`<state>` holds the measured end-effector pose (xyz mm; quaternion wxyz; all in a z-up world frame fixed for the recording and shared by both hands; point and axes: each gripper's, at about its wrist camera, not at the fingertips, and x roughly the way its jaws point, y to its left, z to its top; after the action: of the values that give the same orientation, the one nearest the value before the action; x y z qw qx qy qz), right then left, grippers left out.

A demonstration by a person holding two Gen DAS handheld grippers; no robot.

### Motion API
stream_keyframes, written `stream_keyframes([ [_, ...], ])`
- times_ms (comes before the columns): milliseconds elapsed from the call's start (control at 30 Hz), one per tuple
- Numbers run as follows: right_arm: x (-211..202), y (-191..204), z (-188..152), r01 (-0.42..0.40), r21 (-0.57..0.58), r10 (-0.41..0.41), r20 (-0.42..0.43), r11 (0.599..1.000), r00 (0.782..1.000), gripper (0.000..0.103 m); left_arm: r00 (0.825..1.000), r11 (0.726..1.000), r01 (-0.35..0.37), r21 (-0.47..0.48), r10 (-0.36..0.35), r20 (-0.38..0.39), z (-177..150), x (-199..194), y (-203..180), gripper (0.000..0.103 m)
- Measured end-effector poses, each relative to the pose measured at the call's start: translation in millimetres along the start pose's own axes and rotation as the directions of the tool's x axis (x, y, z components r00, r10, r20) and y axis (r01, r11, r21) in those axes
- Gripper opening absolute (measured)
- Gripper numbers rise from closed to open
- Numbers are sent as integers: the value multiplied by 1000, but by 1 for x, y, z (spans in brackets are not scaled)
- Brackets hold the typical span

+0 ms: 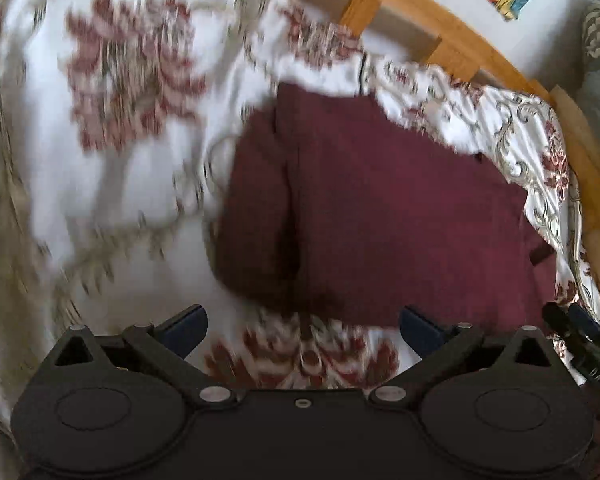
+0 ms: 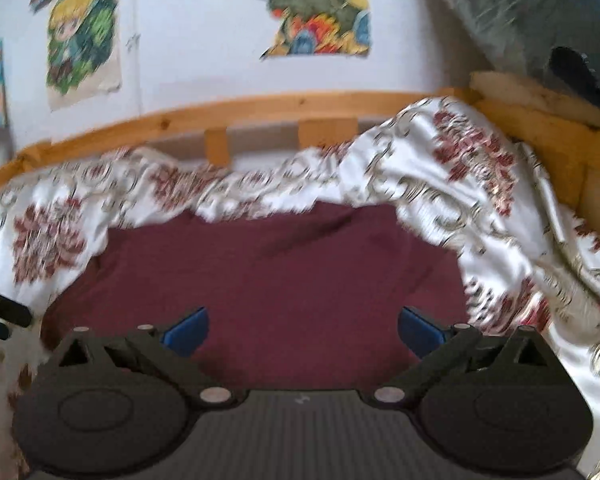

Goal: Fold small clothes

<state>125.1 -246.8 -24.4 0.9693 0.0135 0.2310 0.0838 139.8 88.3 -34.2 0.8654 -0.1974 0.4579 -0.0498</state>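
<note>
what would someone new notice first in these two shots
A maroon garment lies in the middle of a white bedspread with red floral print. Both tools hang open above it, the left tool at its near edge, the right tool over its middle. Behind the wooden bed rail, colourful cartoon posters hang on the wall.

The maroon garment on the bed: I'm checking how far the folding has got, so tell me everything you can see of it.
The dark maroon cloth garment lies flat on the white bedsheet with red floral print, near the wooden bed rail. It looks soft and matte, with a seam or folded edge running down one side. Rumpled sheet overlaps its far edge. The open left gripper and open right gripper hover by it; neither grips it.
</note>
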Motion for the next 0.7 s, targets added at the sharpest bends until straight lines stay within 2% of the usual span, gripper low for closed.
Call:
stream_keyframes([
  [167,4,20,-17,45,-74,-49,-45,996,998,103,993,982,91,-166,-103,-61,-11,27,15,102],
  [333,13,25,-21,63,-81,-68,-54,995,996,103,986,962,164,-219,-167,5,1,40,17,102],
  [433,24,25,-18,58,-94,-64,-60,994,996,103,992,964,128,-232,-128,14,1,50,10,102],
  [533,33,19,-18,101,-65,-106,-67,993,992,103,996,977,81,-195,-74,42,-6,59,2,102],
  [600,34,10,-20,152,-18,-153,-63,988,986,103,996,987,60,-150,-50,71,-12,59,-3,102],
  [700,33,-10,-19,146,83,-142,-61,986,988,103,996,995,32,-97,-23,86,-18,56,-8,102],
])
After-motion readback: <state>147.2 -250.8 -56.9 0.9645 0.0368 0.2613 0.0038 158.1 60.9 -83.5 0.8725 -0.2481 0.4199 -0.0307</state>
